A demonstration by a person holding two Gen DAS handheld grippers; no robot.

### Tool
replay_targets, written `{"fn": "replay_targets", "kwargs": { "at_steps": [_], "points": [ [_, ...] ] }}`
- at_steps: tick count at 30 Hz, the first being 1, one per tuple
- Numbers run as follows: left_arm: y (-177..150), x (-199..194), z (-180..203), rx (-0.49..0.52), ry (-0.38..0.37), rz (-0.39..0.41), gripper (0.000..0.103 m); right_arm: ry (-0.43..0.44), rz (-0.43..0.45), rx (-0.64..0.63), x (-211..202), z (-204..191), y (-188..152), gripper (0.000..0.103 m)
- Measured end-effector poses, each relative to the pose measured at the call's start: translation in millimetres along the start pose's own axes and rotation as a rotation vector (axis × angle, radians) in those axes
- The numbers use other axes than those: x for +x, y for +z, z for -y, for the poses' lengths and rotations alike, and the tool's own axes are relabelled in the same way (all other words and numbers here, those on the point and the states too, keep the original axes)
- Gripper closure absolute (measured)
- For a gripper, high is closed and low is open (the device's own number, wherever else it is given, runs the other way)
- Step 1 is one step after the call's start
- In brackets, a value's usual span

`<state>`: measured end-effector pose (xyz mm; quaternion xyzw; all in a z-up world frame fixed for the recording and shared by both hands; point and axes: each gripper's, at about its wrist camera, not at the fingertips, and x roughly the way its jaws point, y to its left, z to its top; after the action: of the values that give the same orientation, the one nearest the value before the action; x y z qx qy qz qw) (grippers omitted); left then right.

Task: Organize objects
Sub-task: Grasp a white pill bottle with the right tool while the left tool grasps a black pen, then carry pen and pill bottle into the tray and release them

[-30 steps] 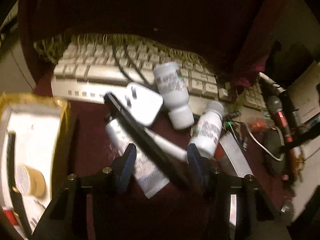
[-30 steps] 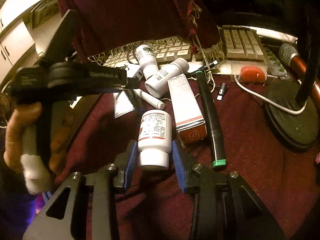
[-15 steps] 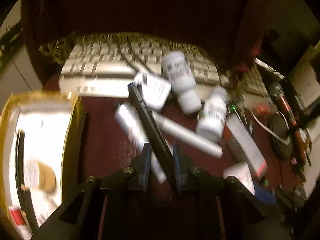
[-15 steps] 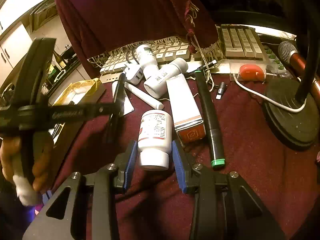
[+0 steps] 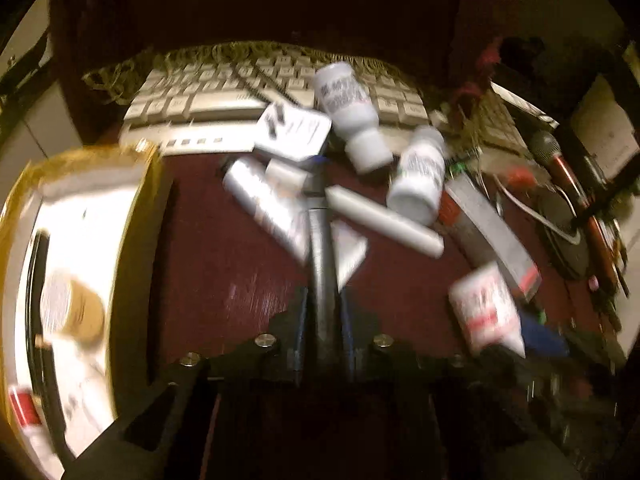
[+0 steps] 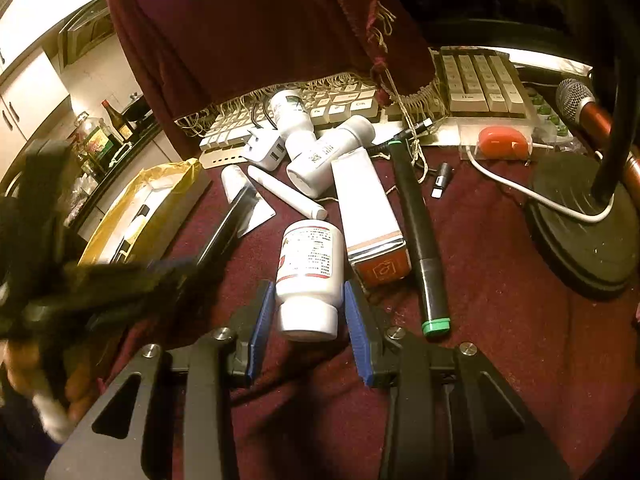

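My left gripper is shut on a long black pen and holds it above the maroon cloth; the pen also shows in the right wrist view. My right gripper is open, its blue pads on either side of a white pill bottle lying on the cloth, not squeezing it. A pile lies ahead: two white bottles, a white tube, a white stick, a white charger plug and a long white box.
A gold-lined open box with items inside stands at the left. A keyboard lies at the back under a fringed maroon cloth. A black marker with green cap, a microphone stand base and a cable lie to the right.
My left gripper closed on the black pen and lifted it, drawing back and toward the left box. My right gripper stayed open around the white pill bottle.
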<state>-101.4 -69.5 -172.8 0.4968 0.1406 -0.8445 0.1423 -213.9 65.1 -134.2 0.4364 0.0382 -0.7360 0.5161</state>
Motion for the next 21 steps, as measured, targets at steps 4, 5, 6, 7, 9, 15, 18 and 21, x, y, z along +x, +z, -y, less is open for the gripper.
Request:
{"fn": "replay_targets", "kwargs": {
  "at_steps": [4, 5, 6, 7, 9, 15, 18, 21],
  "points": [
    [-39.0, -24.4, -9.9, 0.002, -0.051, -0.03, 0.091, 0.008, -0.02, 0.007, 4.0, 0.8, -1.7, 0.069],
    [-43.8, -26.7, -10.2, -0.005, -0.056, -0.034, 0.091, 0.005, -0.021, 0.007, 4.5, 0.7, -1.7, 0.069],
    [-49.1, -27.4, -12.1, -0.013, -0.059, -0.04, 0.091, 0.003, -0.021, 0.008, 4.8, 0.5, -1.6, 0.069],
    [-48.7, -27.3, -11.6, -0.015, -0.062, -0.045, 0.088, 0.006, -0.02, 0.012, 4.5, 0.9, -1.9, 0.069],
    [-43.7, -25.8, -9.2, -0.018, -0.079, -0.042, 0.074, 0.012, -0.019, 0.019, 4.1, 2.8, -1.7, 0.069],
    [-26.8, -6.5, 9.8, -0.008, -0.009, 0.06, 0.07, 0.02, -0.015, 0.033, 3.4, 5.5, -1.6, 0.069],
    [-34.7, -8.9, 15.8, 0.057, 0.045, 0.089, 0.092, 0.024, -0.02, 0.042, 3.5, 6.9, -0.6, 0.069],
    [-50.1, -18.1, 5.2, 0.041, -0.082, 0.078, 0.092, -0.002, -0.028, 0.069, 3.5, 3.5, 0.2, 0.069]
  ]
}}
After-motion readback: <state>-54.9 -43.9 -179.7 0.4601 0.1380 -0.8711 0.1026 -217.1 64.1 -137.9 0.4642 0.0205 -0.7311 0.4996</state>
